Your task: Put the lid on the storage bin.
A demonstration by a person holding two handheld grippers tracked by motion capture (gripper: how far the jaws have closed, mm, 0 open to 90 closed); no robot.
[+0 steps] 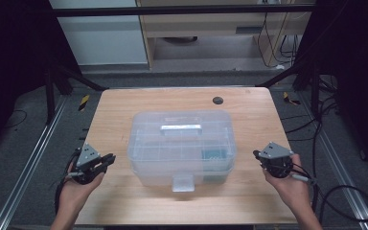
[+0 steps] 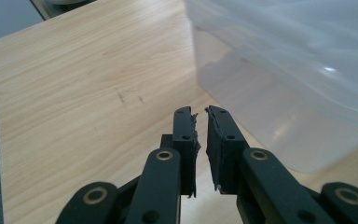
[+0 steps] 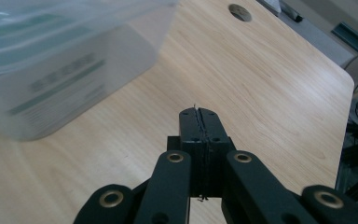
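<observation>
A translucent rectangular plastic storage box point(image 1: 182, 146) with a flat lid handle and a front latch tab sits at the middle of the pale wooden bench point(image 1: 120, 110). Its contents are hard to make out: a greenish block shows dimly through the wall at its lower right, and in the right gripper view the box point(image 3: 51, 65) is blurred and cut off by the upper left of the frame. The left claw point(image 2: 201, 114), at lower left in the high view, stands slightly parted with nothing between its jaws, just short of the box's near corner point(image 2: 279, 84). The right claw point(image 3: 199, 113) is pressed together, empty, over bare bench. Open wood remains on both flanks and along the front edge; a dark round hole point(image 1: 217, 100) sits upper right.
</observation>
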